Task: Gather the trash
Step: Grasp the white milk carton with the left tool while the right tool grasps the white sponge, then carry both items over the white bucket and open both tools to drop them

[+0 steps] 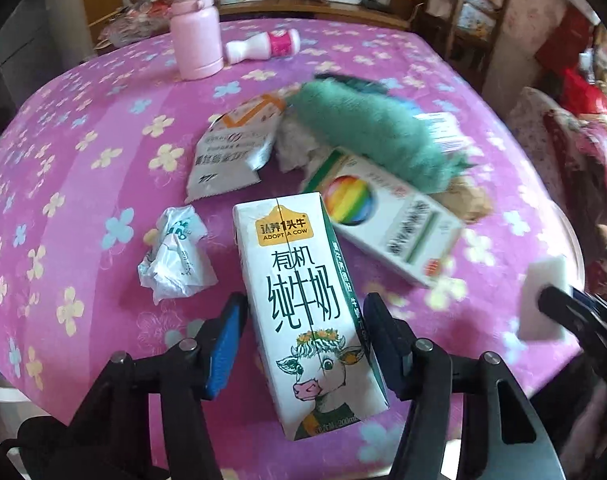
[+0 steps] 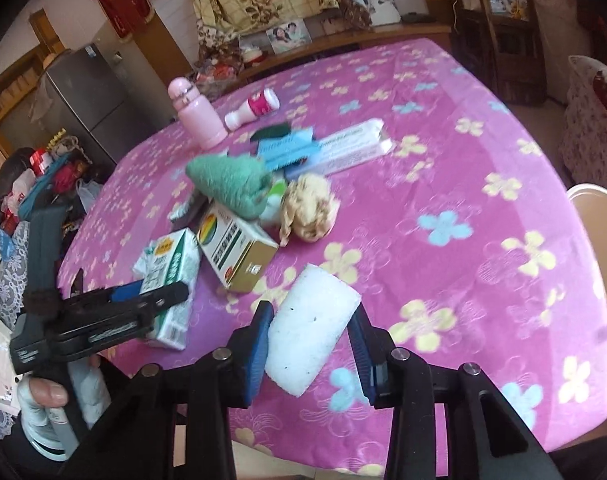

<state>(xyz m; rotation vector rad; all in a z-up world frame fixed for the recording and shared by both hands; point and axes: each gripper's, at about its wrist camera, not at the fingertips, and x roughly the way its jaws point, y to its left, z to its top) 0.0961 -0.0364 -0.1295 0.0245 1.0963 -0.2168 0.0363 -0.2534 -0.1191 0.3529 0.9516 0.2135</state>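
Left wrist view shows a bench under a pink flowered cloth, with a pink flask at the far side. The left gripper points steeply down, its jaws astride a milk carton without clearly pressing it. The right gripper has its jaws clamped on a white foam block near the bench's near edge.

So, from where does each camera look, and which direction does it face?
Left wrist: sits on the left tool, looks down at the milk carton; its black arms show.
Right wrist: sits on the right tool, looks down at the white foam block; a hand shows.
Shared: carton, foam block, pink tablecloth.
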